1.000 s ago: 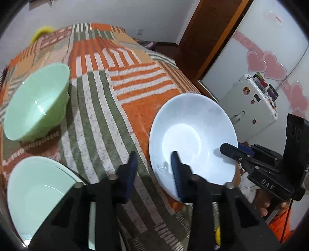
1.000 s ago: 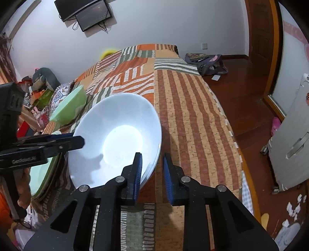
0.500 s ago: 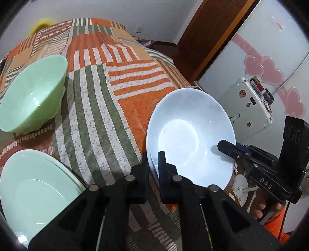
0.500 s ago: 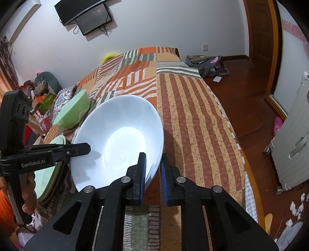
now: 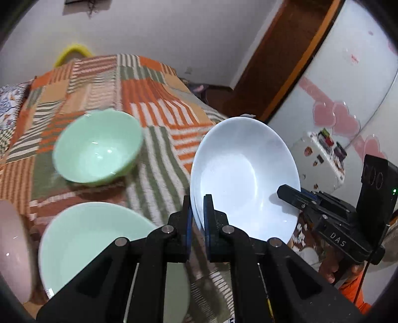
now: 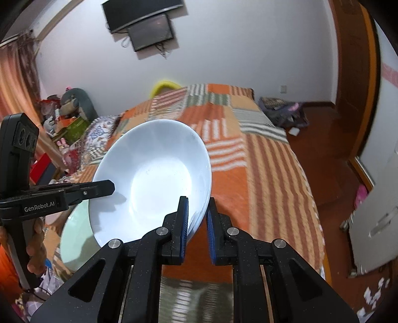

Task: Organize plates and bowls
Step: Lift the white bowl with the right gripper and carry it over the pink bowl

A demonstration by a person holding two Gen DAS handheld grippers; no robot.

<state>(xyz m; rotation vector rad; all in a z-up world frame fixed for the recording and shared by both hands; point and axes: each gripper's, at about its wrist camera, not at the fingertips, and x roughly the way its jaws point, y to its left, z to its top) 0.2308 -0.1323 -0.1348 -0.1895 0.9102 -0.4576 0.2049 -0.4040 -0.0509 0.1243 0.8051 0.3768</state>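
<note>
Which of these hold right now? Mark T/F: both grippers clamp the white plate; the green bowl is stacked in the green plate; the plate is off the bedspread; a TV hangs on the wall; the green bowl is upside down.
1. Both grippers clamp the white plate. True: the left gripper and the right gripper are each shut on its rim, on opposite sides.
2. The green bowl is stacked in the green plate. False: they sit apart on the bedspread.
3. The white plate is off the bedspread. True: it is held tilted above it.
4. A TV hangs on the wall. True.
5. The green bowl is upside down. False: it stands opening up.
</note>
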